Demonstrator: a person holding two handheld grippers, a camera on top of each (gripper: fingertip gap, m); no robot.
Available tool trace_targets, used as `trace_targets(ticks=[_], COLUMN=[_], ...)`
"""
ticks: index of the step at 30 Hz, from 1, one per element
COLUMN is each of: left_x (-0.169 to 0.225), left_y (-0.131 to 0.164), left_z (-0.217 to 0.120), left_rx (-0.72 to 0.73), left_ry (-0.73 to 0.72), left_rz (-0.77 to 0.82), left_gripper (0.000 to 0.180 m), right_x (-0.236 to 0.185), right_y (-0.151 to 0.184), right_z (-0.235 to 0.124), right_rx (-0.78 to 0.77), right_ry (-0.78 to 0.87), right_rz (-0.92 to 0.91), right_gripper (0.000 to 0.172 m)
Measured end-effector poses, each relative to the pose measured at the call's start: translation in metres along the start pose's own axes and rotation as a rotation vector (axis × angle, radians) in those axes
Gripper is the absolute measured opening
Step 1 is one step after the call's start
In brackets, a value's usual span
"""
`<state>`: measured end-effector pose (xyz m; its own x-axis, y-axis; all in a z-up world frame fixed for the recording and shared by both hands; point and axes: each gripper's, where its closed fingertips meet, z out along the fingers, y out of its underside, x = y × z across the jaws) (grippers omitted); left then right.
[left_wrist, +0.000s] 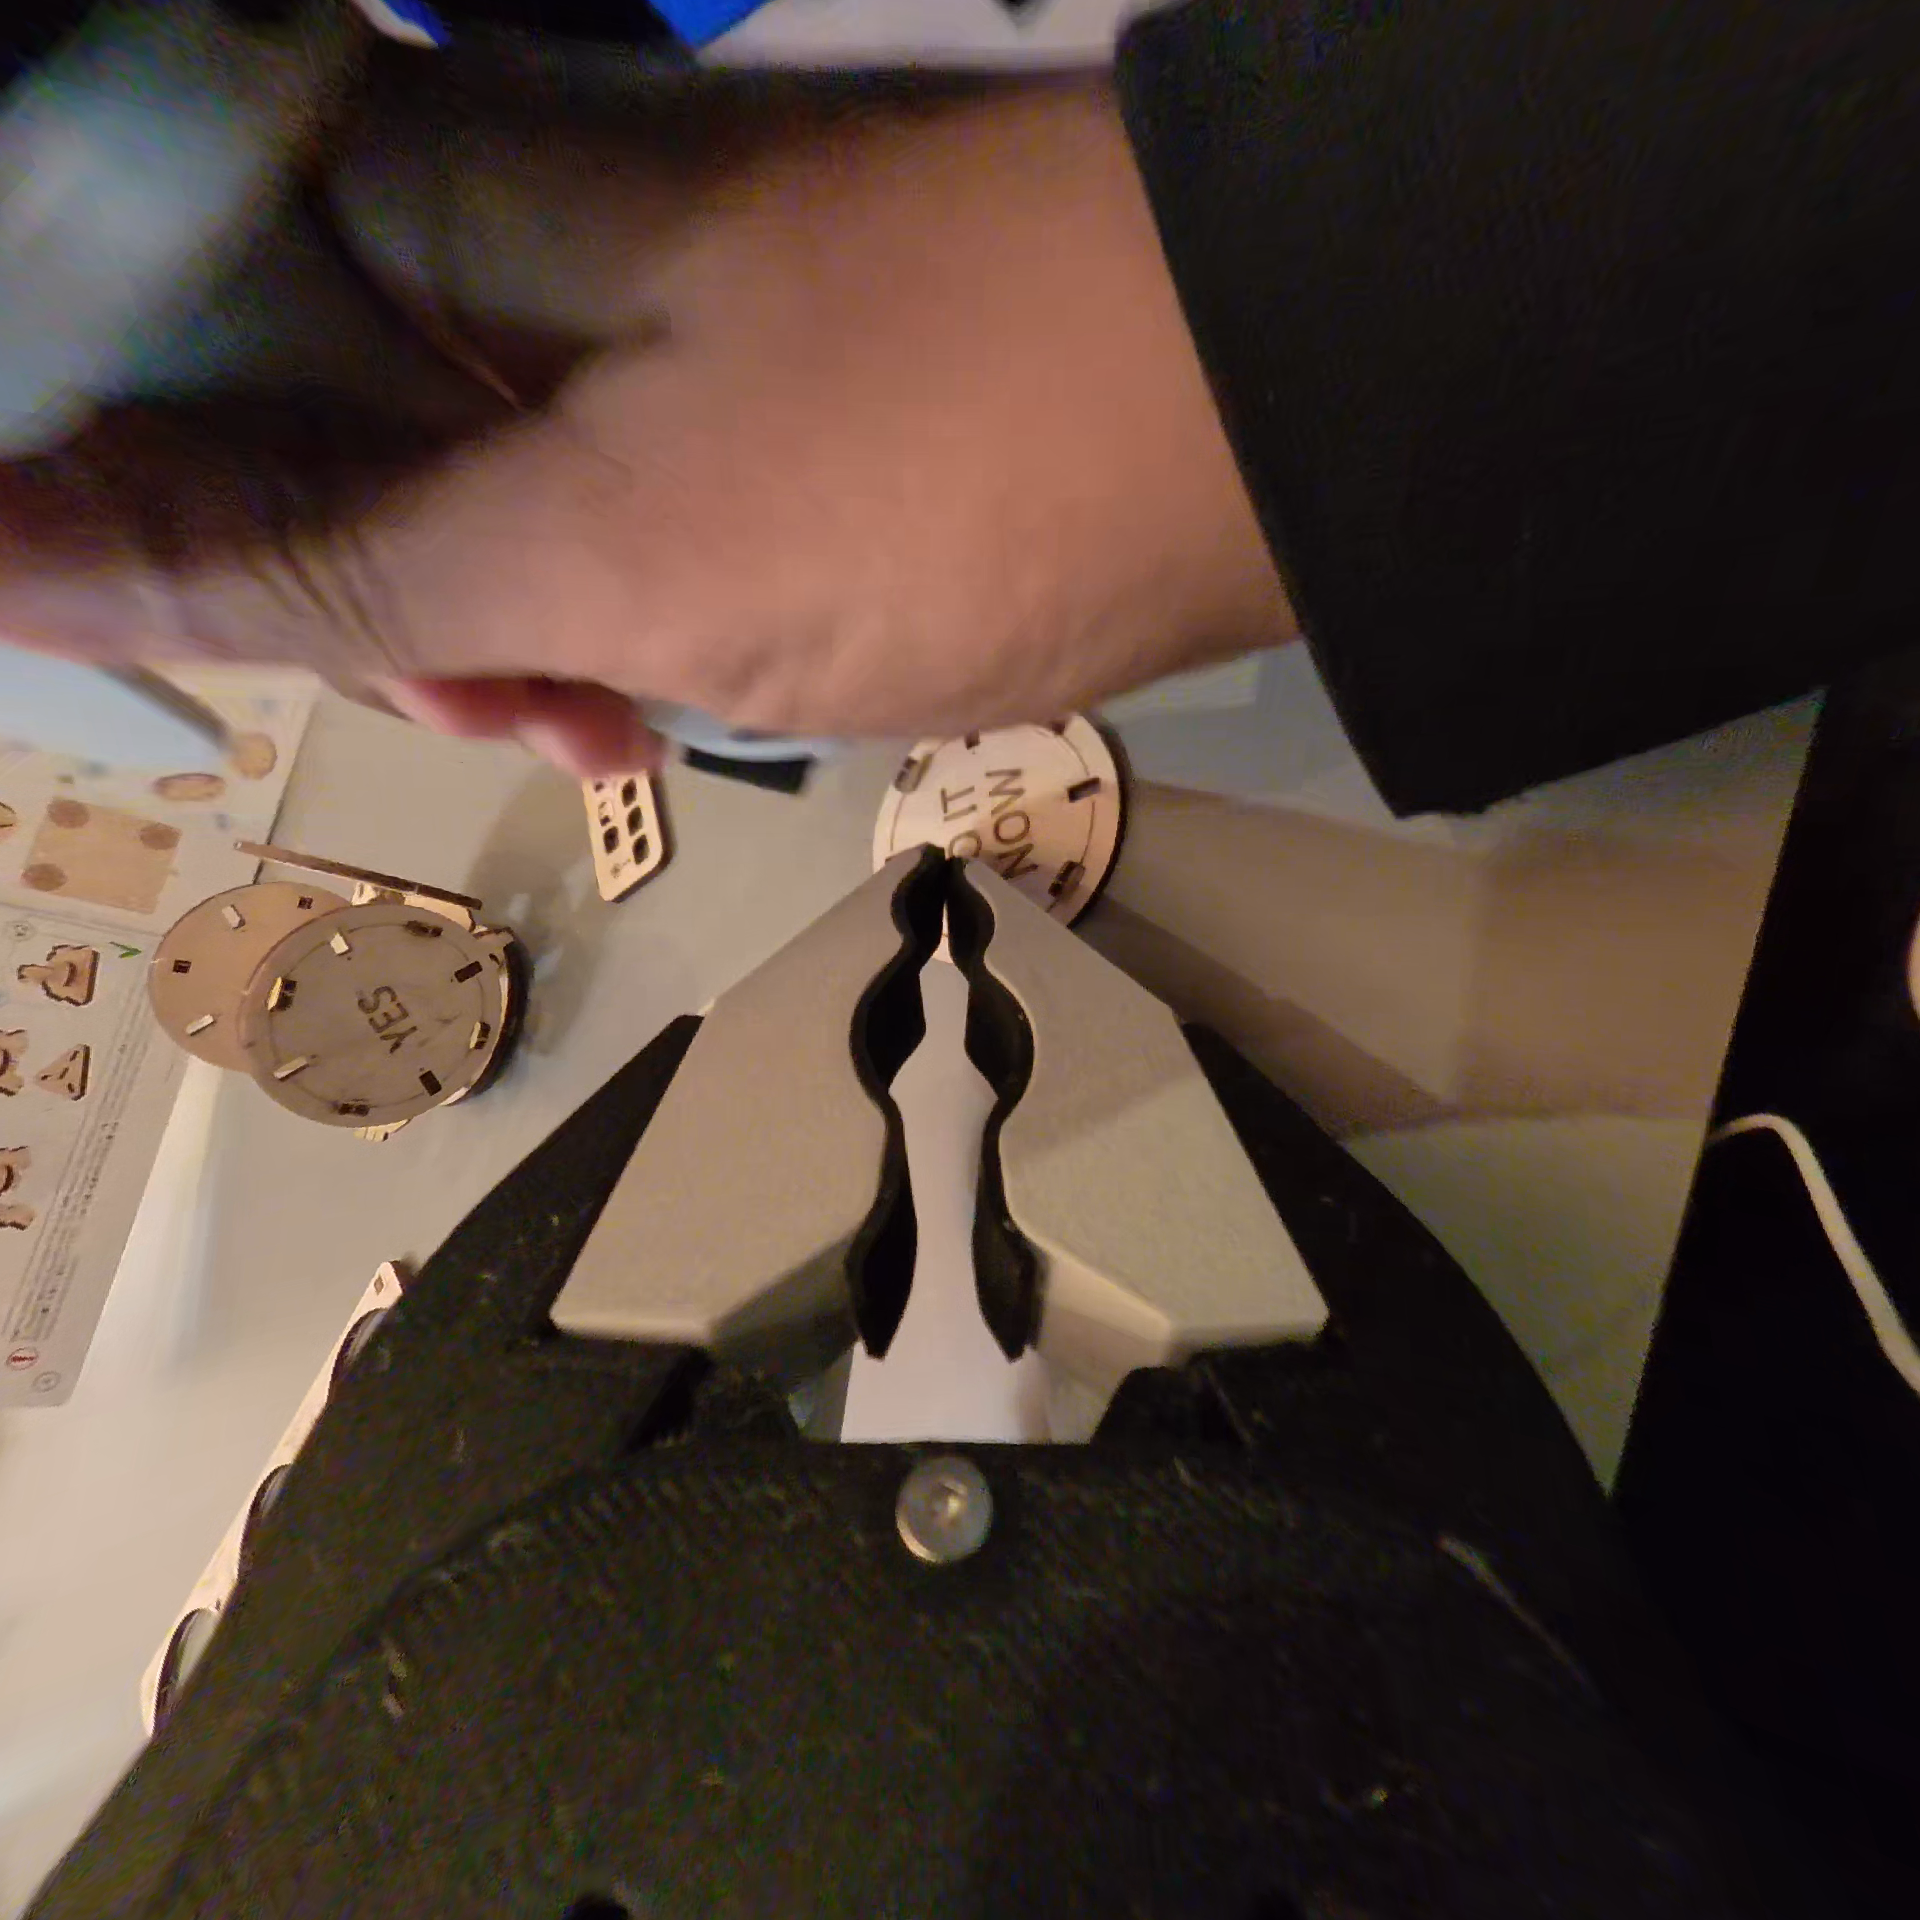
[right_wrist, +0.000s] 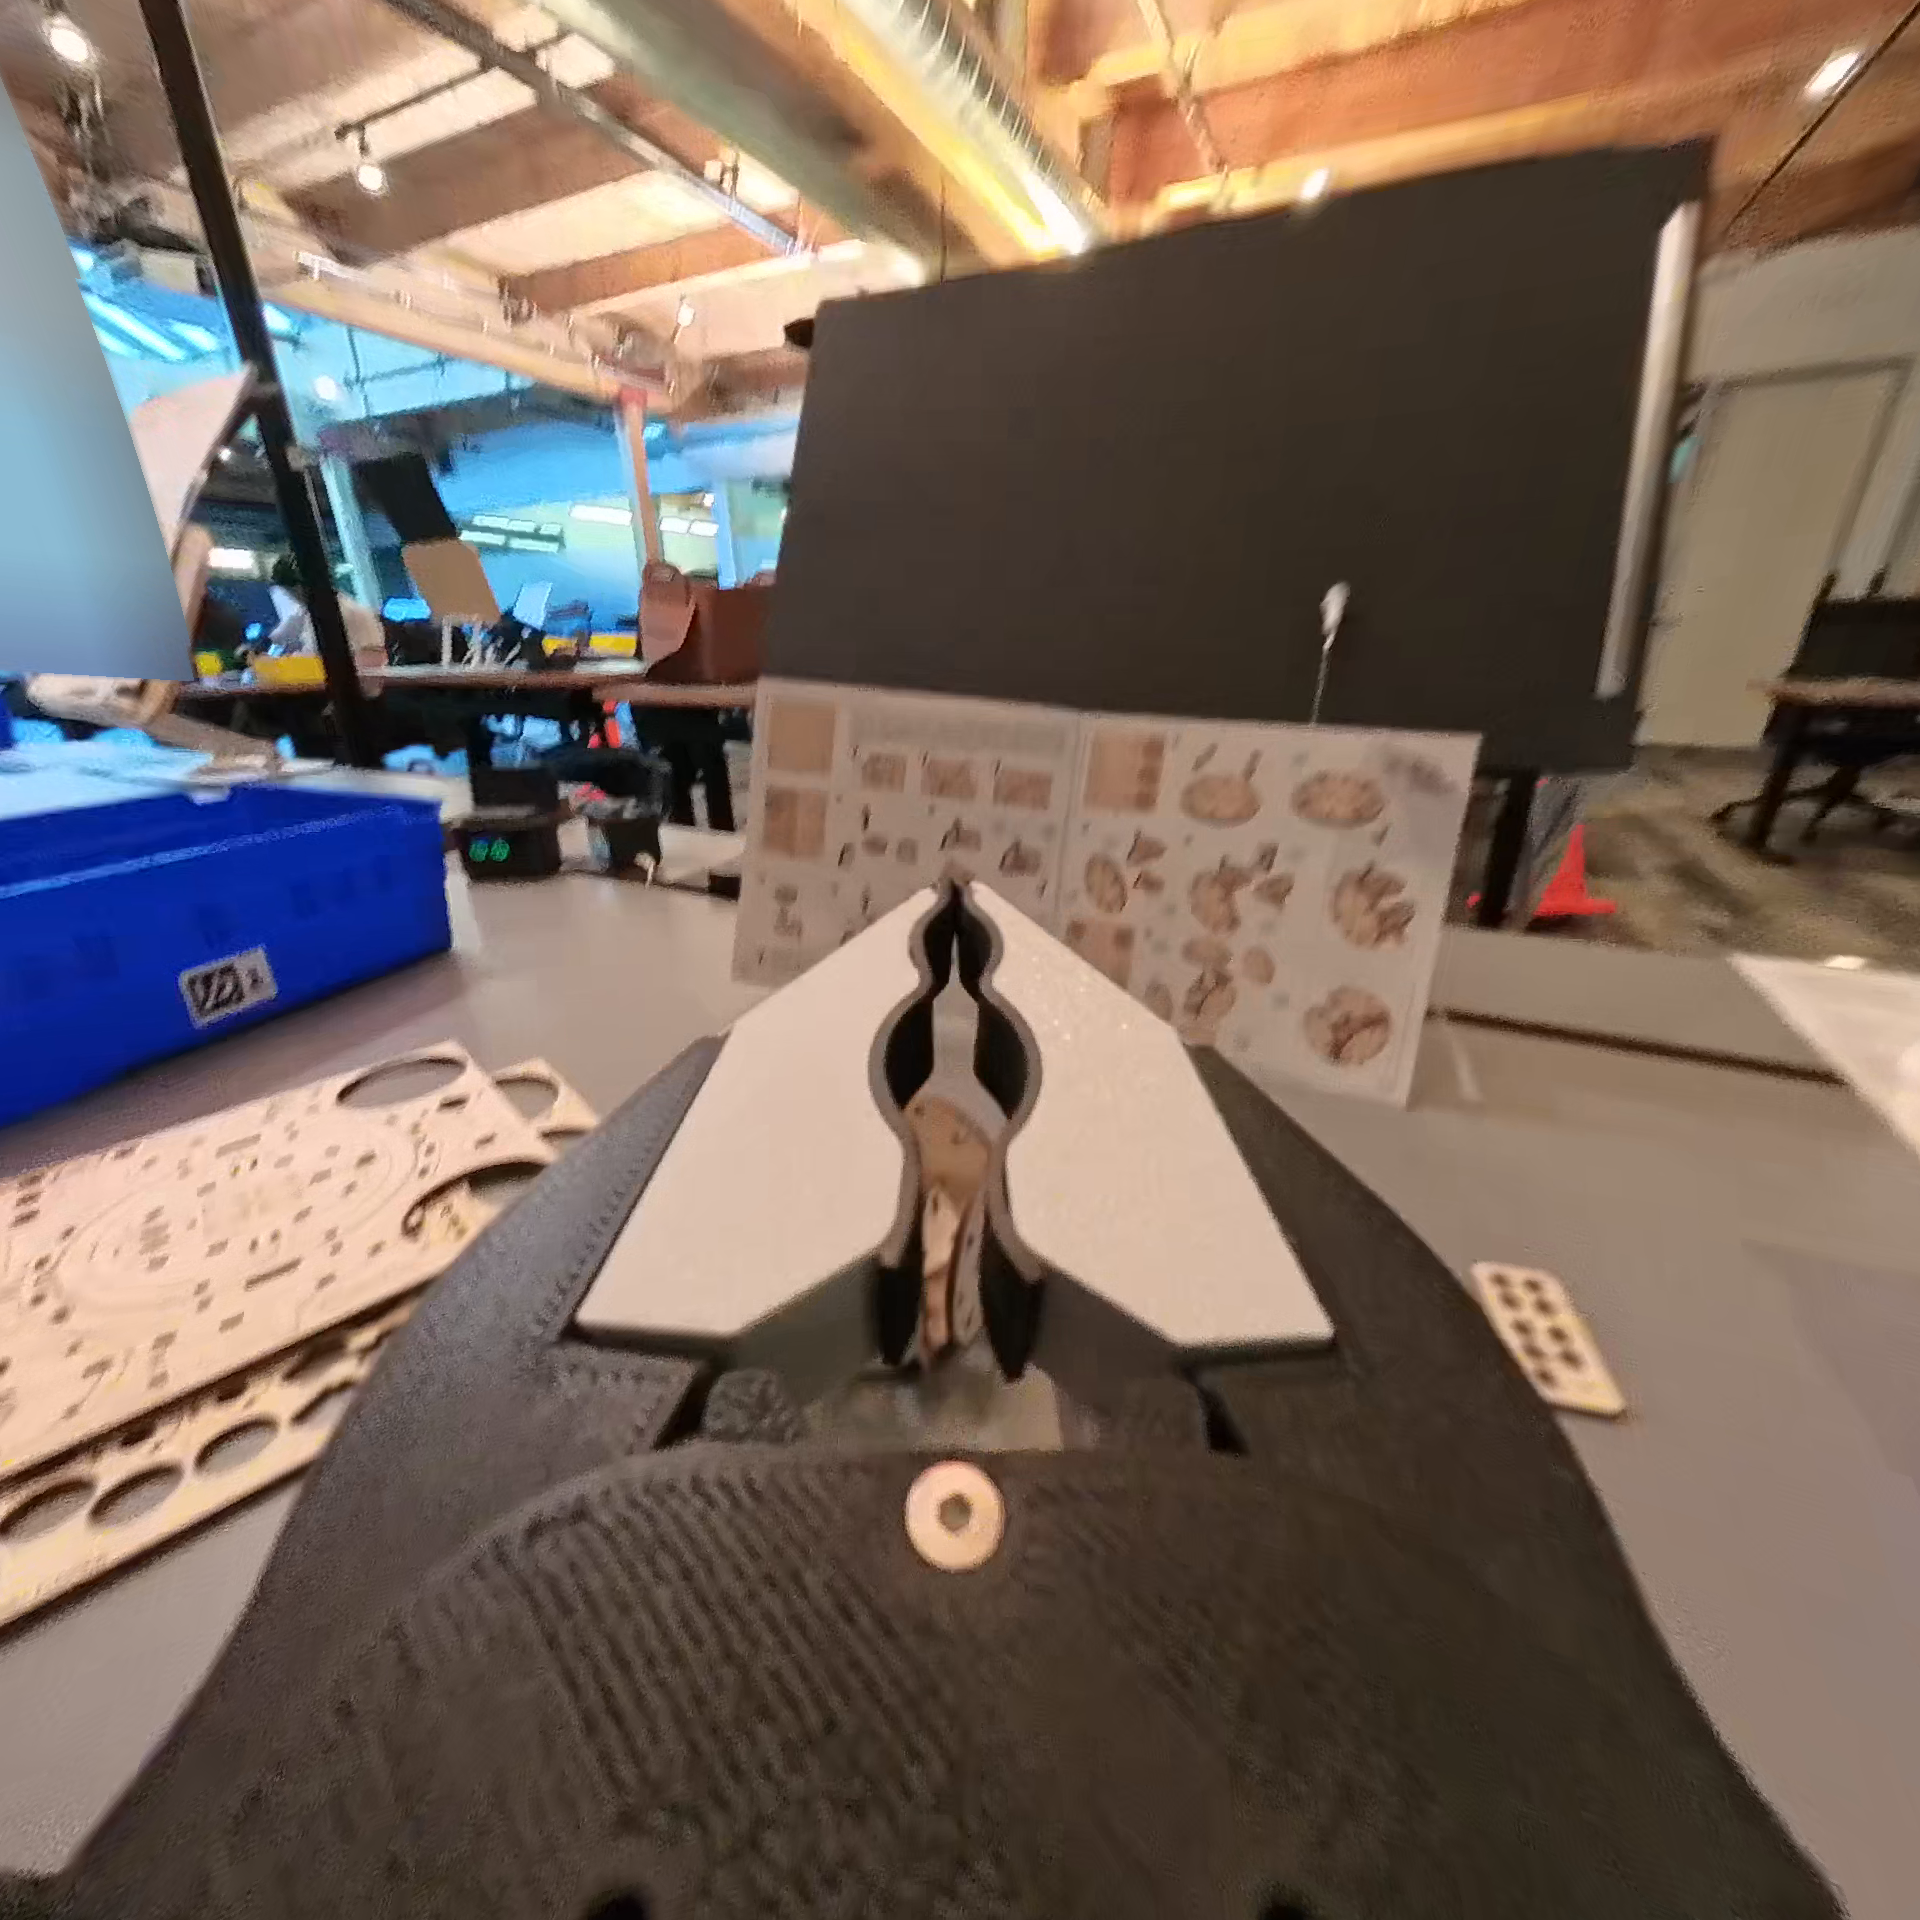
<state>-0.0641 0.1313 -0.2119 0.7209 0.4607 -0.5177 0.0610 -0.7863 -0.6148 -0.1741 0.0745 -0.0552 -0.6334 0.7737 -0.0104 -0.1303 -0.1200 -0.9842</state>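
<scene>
The left gripper (left_wrist: 943, 857) is seen closed, tips together with nothing between them, over a wooden disc (left_wrist: 1023, 821) on the worktop (left_wrist: 1507, 1195); a hand (left_wrist: 727, 499) is seen above. The right gripper (right_wrist: 953, 894) is likewise closed at the tips, raised before an instruction sheet (right_wrist: 1247, 883), with wooden parts (right_wrist: 948, 1236) seen through its rear gap.

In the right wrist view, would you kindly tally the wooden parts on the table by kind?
Laser-cut wooden sheets, stacked: 2
Small perforated wooden piece: 1
Wooden part glimpsed between the fingers of the right gripper: 1
Total: 4
</scene>
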Motion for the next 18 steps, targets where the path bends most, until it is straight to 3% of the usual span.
trace_targets(ticks=[3, 7, 12, 14, 16, 18], left_x=[0.000, 0.000, 0.000, 0.000, 0.000, 0.000], left_y=[0.000, 0.000, 0.000, 0.000, 0.000, 0.000], left_z=[0.000, 0.000, 0.000, 0.000, 0.000, 0.000], left_rx=[-0.001, -0.001, -0.001, -0.001, -0.001, 0.001], left_ry=[-0.007, -0.006, -0.008, -0.008, -0.006, -0.004], left_rz=[0.007, 0.007, 0.008, 0.009, 0.006, 0.003], left_gripper=[0.000, 0.000, 0.000, 0.000, 0.000, 0.000], right_x=[0.004, -0.013, -0.003, -0.002, -0.008, -0.010], right_y=[-0.023, 0.030, -0.009, 0.000, 0.030, 0.026], right_z=[-0.001, 0.003, -0.001, 0.000, 0.000, -0.001], right_rx=[0.062, -0.078, 0.028, 0.005, -0.077, -0.061], right_ry=[0.022, -0.025, 0.022, 0.014, -0.015, -0.014], right_rz=[-0.001, -0.037, -0.010, -0.013, -0.013, -0.034], right_gripper=[0.000, 0.000, 0.000, 0.000, 0.000, 0.000])
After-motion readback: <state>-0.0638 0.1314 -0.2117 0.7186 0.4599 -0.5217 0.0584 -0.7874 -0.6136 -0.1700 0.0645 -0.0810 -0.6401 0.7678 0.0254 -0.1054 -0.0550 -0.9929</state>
